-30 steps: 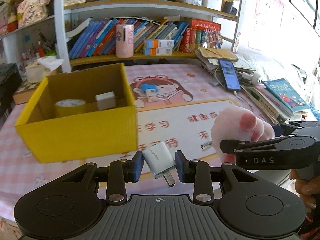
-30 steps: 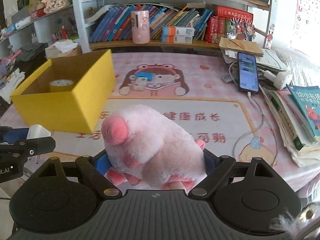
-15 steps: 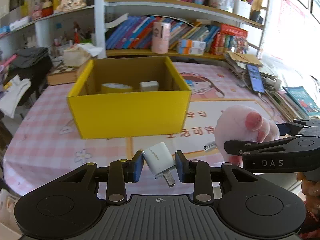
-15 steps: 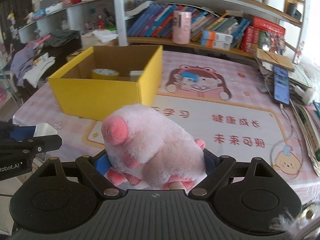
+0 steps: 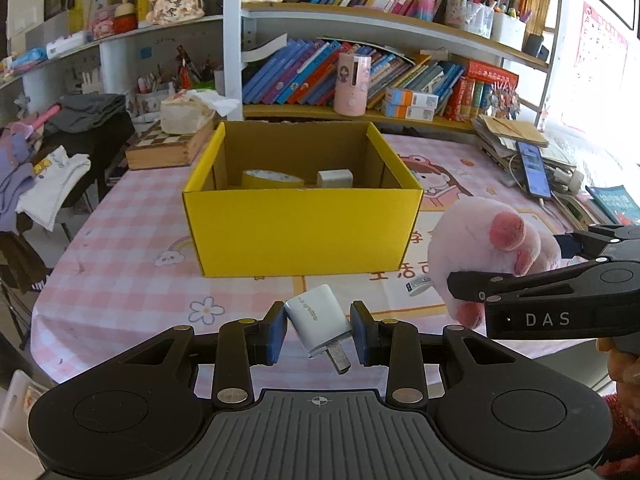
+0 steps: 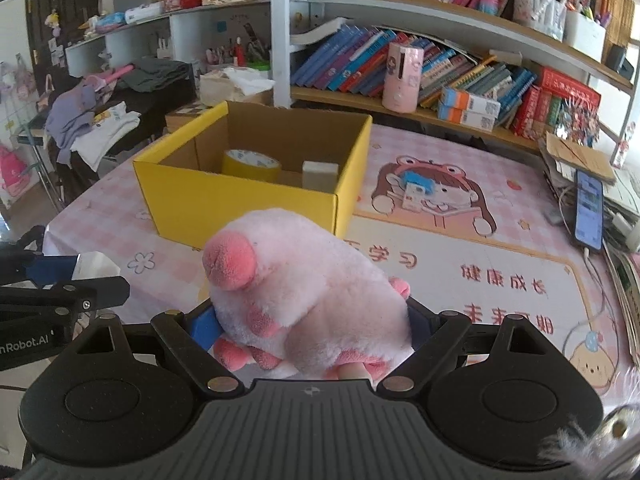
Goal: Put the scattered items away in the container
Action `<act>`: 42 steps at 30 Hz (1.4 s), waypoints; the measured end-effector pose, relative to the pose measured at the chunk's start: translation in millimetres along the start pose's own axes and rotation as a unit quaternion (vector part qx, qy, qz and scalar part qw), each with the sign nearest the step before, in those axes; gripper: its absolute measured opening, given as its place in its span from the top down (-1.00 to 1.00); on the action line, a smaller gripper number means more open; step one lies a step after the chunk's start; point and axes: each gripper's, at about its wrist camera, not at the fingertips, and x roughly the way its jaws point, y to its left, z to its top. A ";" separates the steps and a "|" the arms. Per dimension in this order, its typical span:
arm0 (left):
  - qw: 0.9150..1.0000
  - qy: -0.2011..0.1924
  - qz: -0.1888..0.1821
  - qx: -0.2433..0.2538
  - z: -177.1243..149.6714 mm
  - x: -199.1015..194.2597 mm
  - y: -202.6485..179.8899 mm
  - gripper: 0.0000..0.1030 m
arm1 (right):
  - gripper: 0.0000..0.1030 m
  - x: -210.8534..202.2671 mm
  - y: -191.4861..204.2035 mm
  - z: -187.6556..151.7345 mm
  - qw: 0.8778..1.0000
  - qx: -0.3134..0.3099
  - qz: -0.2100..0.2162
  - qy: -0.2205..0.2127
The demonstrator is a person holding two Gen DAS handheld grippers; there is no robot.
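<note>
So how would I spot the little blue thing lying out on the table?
Start at the yellow box on the pink tablecloth. Right of it is a printed cartoon girl; the small blue and white item lies on her face, alone, the only blue thing there.

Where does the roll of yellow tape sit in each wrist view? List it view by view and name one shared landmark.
Left wrist: yellow tape roll lies inside the yellow box, left of the white block, upper centre.
Right wrist: tape roll in the same box, upper left of centre.
Shared landmark: pink cylinder on the shelf.
</note>
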 end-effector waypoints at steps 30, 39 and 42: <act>0.996 -0.069 0.038 0.032 96.4 48.1 7.2 0.36 | -0.69 47.3 -26.2 111.3 0.991 -0.064 0.046 -0.107; 0.996 -0.042 0.061 0.052 144.5 107.2 35.4 0.36 | -0.69 119.7 -19.9 148.5 0.985 -0.138 0.078 -0.073; 0.996 -0.021 0.057 0.066 159.5 128.6 41.6 0.36 | -0.70 145.0 -14.9 150.9 0.979 -0.175 0.083 -0.055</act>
